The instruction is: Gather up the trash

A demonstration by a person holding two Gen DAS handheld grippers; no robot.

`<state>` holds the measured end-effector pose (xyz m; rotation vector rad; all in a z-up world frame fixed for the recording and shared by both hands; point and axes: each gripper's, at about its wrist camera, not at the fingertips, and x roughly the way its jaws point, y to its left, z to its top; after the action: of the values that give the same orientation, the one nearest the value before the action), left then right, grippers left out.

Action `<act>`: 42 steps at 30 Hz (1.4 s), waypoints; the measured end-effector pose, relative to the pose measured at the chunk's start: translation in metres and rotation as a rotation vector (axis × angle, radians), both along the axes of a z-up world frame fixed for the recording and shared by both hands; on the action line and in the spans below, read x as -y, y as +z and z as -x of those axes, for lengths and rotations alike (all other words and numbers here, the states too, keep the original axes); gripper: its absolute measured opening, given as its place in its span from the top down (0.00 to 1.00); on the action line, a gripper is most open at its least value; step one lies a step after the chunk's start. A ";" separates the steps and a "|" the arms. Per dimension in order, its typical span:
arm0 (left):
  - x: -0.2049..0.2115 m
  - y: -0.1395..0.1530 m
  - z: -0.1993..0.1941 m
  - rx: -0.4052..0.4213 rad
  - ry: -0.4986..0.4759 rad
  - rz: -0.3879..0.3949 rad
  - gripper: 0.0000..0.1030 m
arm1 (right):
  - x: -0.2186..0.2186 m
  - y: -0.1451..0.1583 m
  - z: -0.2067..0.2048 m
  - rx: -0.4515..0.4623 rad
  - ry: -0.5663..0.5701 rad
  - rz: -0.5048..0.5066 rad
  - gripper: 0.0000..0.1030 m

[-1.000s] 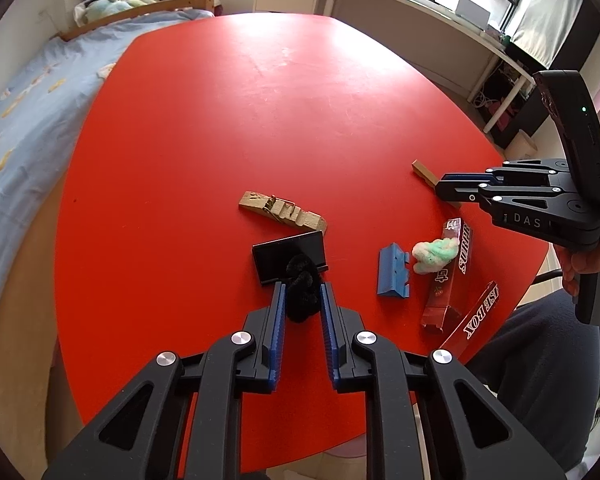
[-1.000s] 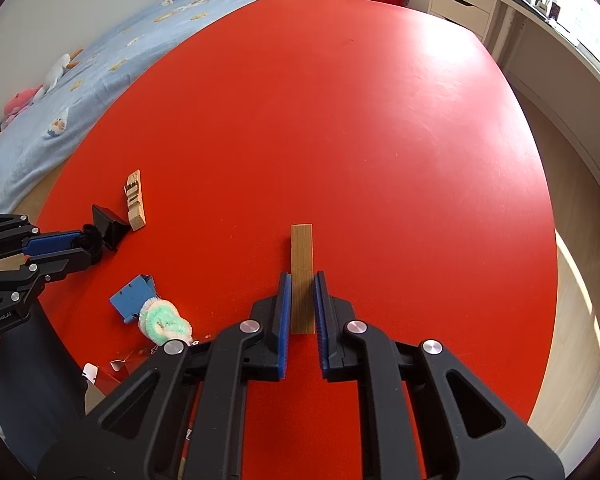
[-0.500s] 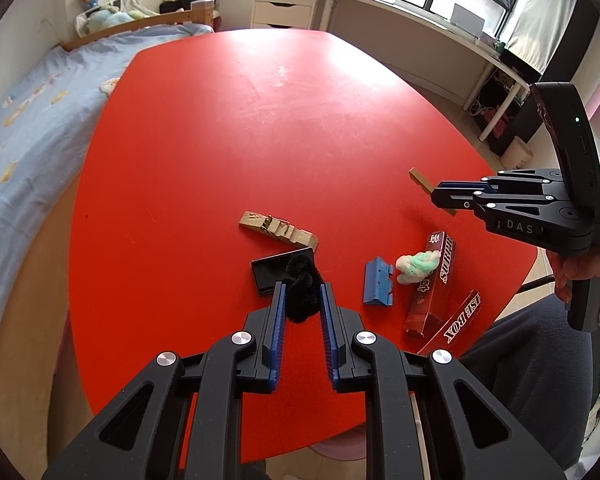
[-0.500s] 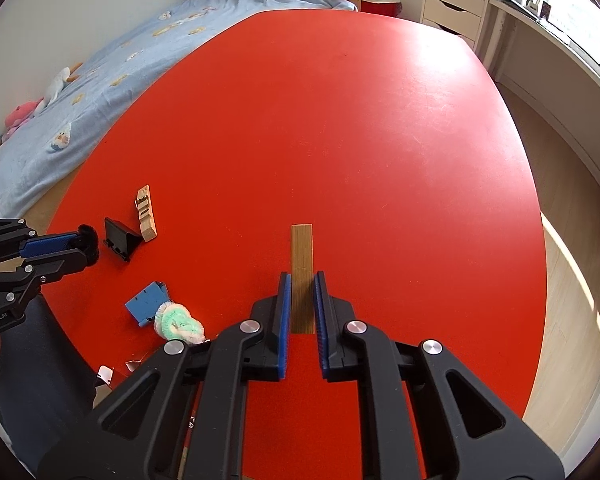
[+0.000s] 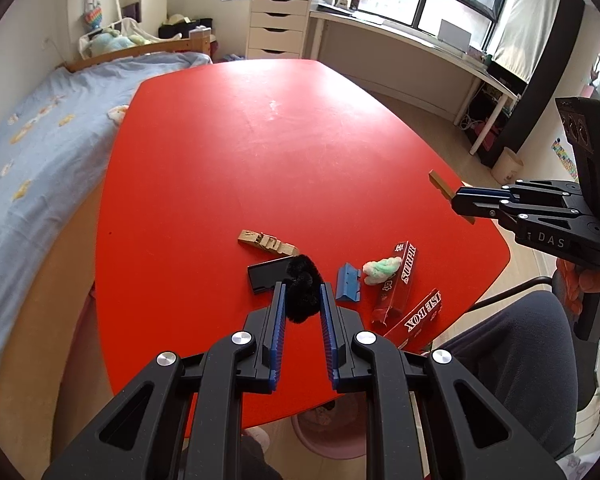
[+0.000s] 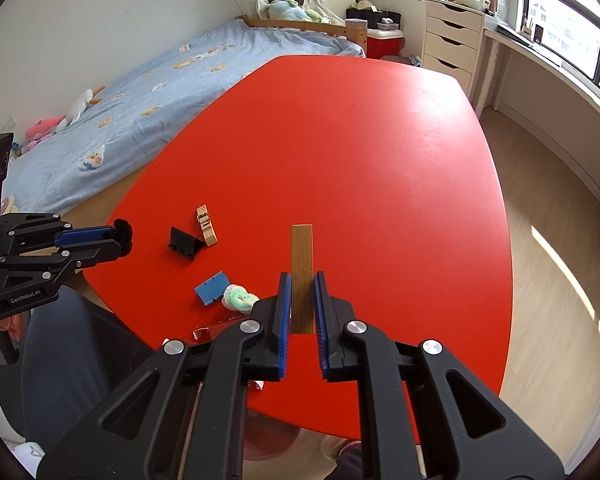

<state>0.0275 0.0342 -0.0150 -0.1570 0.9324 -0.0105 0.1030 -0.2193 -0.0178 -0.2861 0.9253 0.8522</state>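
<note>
The far and right stretches of the red oval table (image 6: 380, 140) lie bare, open to passage. Near its left edge a black folded stand (image 6: 184, 243), notched wooden block (image 6: 207, 231), blue plastic piece (image 6: 213, 288) and green-white fluffy tuft (image 6: 240, 298) crowd the way.

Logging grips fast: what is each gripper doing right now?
Left gripper: closed on the black fuzzy ball.
Right gripper: closed on the wooden strip.

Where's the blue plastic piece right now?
In the left wrist view, the blue piece lies on the red table near its front edge, between the black stand and the green-white fluffy wad.
</note>
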 end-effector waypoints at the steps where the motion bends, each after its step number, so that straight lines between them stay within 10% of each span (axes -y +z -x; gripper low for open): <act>1: 0.001 0.002 0.003 0.005 -0.001 -0.002 0.83 | 0.004 0.002 0.005 0.003 0.000 -0.006 0.90; 42: 0.071 -0.012 0.093 -0.038 -0.137 0.103 0.83 | 0.057 -0.021 0.147 -0.144 0.134 -0.041 0.89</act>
<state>-0.0660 -0.0372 -0.0274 -0.1890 0.9798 -0.1831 -0.0438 -0.2761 -0.0393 -0.2562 1.0296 1.0242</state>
